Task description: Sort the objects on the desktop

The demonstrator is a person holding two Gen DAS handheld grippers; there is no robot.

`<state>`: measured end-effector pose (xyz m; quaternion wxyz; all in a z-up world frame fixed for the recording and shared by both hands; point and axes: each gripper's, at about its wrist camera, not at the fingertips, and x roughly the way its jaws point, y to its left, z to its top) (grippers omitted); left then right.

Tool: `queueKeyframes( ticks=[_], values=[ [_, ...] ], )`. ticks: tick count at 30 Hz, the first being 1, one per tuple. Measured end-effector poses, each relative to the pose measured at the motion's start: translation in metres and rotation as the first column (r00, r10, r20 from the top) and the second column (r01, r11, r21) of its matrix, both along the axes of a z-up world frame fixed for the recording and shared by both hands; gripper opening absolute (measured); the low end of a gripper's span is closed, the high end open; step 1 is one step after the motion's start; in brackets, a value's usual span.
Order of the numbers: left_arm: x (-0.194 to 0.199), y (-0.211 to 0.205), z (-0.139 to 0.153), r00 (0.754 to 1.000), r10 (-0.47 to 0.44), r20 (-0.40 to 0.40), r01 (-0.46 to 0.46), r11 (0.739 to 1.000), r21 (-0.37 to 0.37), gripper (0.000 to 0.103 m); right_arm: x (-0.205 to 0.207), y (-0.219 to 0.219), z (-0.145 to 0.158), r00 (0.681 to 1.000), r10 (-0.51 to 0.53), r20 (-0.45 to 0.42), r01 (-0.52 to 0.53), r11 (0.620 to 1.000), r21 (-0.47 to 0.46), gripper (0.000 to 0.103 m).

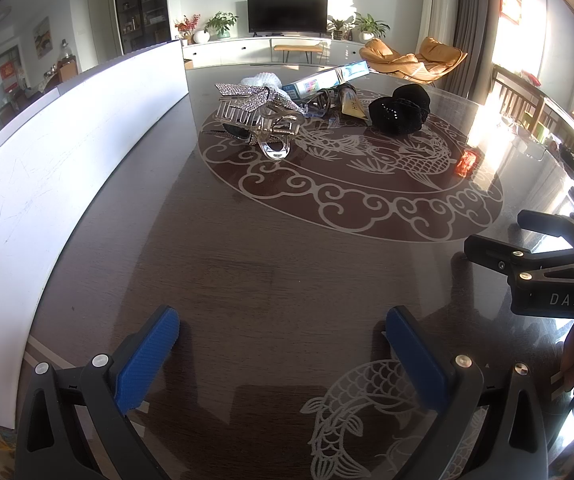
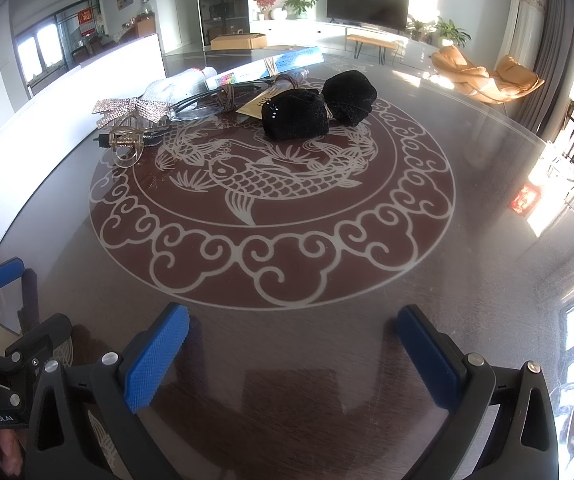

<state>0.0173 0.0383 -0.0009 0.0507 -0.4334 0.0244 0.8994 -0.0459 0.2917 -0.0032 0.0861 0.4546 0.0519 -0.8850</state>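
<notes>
Both tools, left (image 1: 283, 344) and right (image 2: 293, 344), spread, empty; we approach the clip (image 2: 127, 142) low, pinching its spine.

— What do we have lying on the tabletop (image 2: 467, 240)?

— We see 1 cluster at the far side of the round fish medallion. At its left end a clear plastic claw clip (image 1: 265, 122) rests on a dark rhinestone-edged strip, with a silver rhinestone bow (image 2: 133, 110) just behind it.

— And behind the bow?

— We make out a white knitted piece (image 2: 179, 86), then a long blue box (image 2: 267, 66) lying flat. In front of the box lie dark-framed glasses (image 2: 203, 104) and a flat yellow packet (image 2: 255, 106).

— The right end?

— We count 2 black fuzzy bundles (image 2: 319, 110) touching each other, the nearer 1 flecked with small studs.
</notes>
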Motion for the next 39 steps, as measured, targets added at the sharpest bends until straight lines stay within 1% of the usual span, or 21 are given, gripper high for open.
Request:
queueKeyframes(
  ticks=[13,16,17,19,22,24,25,26,27,28,29,31,33,36,39],
  values=[
    [0.003,-0.001,0.002,1.000,-0.007,0.006,0.007,1.000,-0.002,0.103,0.000,0.000,0.000,1.000,0.000,0.000,0.000,1.000,0.000,0.103],
    [0.002,-0.005,0.003,0.999,-0.016,0.040,0.016,1.000,-0.002,0.103,0.000,0.000,0.000,1.000,0.000,0.000,0.000,1.000,0.000,0.103],
    [0.000,-0.006,0.004,0.999,-0.016,0.050,0.016,1.000,0.007,0.103,0.000,0.000,0.000,1.000,0.000,0.000,0.000,1.000,0.000,0.103],
    [-0.008,-0.015,0.011,0.999,-0.019,0.050,0.015,0.997,0.073,0.103,0.000,0.000,0.001,1.000,0.000,0.000,0.000,1.000,0.000,0.103],
    [-0.034,-0.031,0.033,0.999,0.034,0.024,-0.037,0.989,0.145,0.103,0.000,0.000,0.001,1.000,0.000,0.000,0.000,1.000,0.000,0.103],
    [-0.061,-0.031,0.047,0.999,0.033,0.025,-0.037,0.985,0.168,0.103,0.000,0.000,0.001,1.000,0.000,0.000,0.000,1.000,0.000,0.103],
    [-0.078,-0.026,0.051,0.999,0.012,0.037,-0.018,0.986,0.165,0.103,0.000,0.000,0.001,1.000,0.000,0.000,0.000,1.000,0.000,0.103],
    [-0.096,-0.019,0.053,0.999,-0.013,0.050,0.006,0.990,0.141,0.103,0.000,0.000,0.000,1.000,0.000,0.000,0.000,1.000,0.000,0.103],
    [-0.113,-0.012,0.054,0.998,-0.023,0.057,0.017,0.995,0.101,0.103,0.000,0.000,0.001,1.000,0.000,0.000,0.000,1.000,0.000,0.103],
    [-0.126,-0.007,0.053,0.998,-0.019,0.060,0.015,0.998,0.068,0.103,0.000,0.000,0.000,1.000,0.000,0.000,0.000,1.000,0.000,0.103],
    [-0.140,-0.002,0.051,0.997,-0.024,0.067,0.020,0.998,0.059,0.103,0.000,0.000,0.000,1.000,0.000,0.000,0.000,1.000,0.000,0.103],
    [-0.164,0.000,0.043,0.992,-0.051,0.116,0.040,0.994,0.098,0.103,0.000,0.000,0.000,1.000,0.000,0.000,0.000,1.000,0.000,0.103],
    [-0.179,-0.001,0.031,0.987,-0.031,0.158,0.014,0.994,0.107,0.103,0.000,0.000,0.000,1.000,0.000,0.000,0.000,1.000,0.000,0.103],
    [-0.193,-0.011,0.015,0.977,0.022,0.211,-0.048,0.992,0.120,0.103,0.000,0.000,0.000,1.000,0.000,0.000,0.000,1.000,0.000,0.103],
    [-0.199,-0.017,0.009,0.980,0.049,0.195,-0.070,0.992,0.105,0.103,0.000,0.000,0.000,1.000,0.000,0.000,0.000,1.000,0.000,0.103]
  ],
)
